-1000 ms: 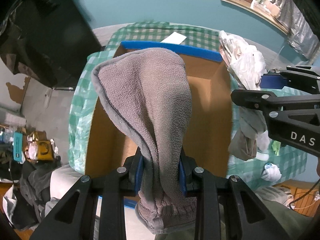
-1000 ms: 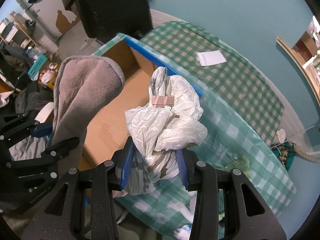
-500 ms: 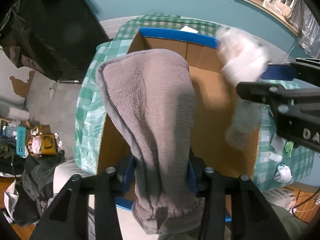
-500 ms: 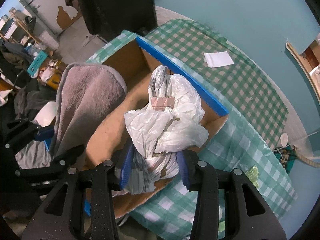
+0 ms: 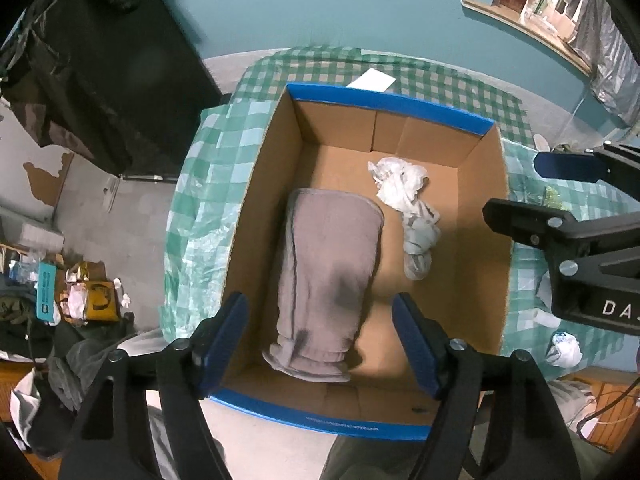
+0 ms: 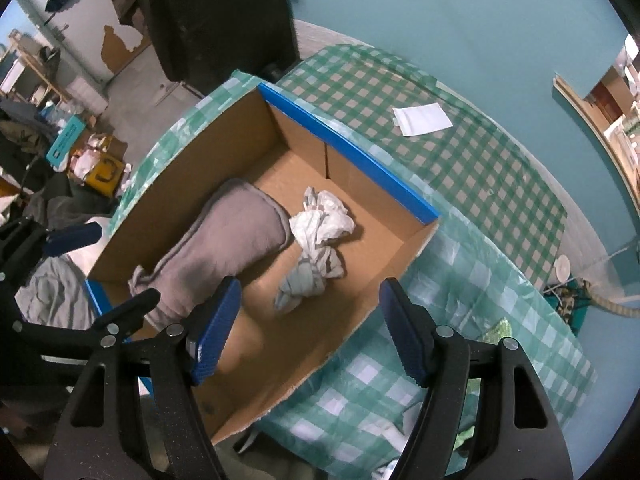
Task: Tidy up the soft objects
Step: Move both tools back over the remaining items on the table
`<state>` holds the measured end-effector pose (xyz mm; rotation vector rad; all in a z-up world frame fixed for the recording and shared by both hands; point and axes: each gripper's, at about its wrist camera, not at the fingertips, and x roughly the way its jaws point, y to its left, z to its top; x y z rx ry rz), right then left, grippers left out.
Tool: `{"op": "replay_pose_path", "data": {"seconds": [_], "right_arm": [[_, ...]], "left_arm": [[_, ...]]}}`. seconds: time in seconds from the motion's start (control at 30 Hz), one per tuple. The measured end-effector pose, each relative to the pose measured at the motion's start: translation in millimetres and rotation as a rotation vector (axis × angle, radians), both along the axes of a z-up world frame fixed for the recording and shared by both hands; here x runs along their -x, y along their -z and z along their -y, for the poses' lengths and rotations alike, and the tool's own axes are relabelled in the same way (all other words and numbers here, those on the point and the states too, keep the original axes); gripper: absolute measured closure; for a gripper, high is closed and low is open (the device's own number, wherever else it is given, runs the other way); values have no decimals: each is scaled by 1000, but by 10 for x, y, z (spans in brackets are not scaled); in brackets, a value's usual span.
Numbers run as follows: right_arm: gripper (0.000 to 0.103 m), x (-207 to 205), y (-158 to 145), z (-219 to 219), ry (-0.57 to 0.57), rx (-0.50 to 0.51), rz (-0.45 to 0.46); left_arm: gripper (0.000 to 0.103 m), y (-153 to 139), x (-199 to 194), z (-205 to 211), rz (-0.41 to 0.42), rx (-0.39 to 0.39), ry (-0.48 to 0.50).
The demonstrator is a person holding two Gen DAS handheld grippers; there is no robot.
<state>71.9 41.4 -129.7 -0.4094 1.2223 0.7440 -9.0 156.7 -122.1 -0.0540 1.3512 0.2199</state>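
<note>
1. Left gripper (image 5: 320, 336) gapes wide, holding nothing.
2. Right gripper (image 6: 310, 320) likewise spread, empty.
3. Grey towel (image 5: 328, 276) and white plastic bag (image 5: 404, 196) lie inside the cardboard box (image 5: 480, 240).
4. Right gripper's body reads "DA".

text: "DA" | on: right gripper (image 5: 592, 280) body | box-rim print: unreadable

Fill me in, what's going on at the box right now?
Both grippers hang open over the cardboard box on the checked tablecloth. The left gripper is above the grey towel, the right gripper above the white plastic bag bundle. Both soft items lie side by side on the box floor, held by nothing.
</note>
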Motion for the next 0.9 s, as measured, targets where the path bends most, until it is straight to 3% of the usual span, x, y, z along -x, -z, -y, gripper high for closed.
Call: {"op": "replay_pose_path", "data": {"seconds": [0.47,0.9], "right_arm": [[31,117,-211,305,63,-21,21],[31,179,-292,882,182,-28,11]], "left_arm": [[27,-142,55,189,16,33,33],[27,-215,6,577,18,60,119]]}}
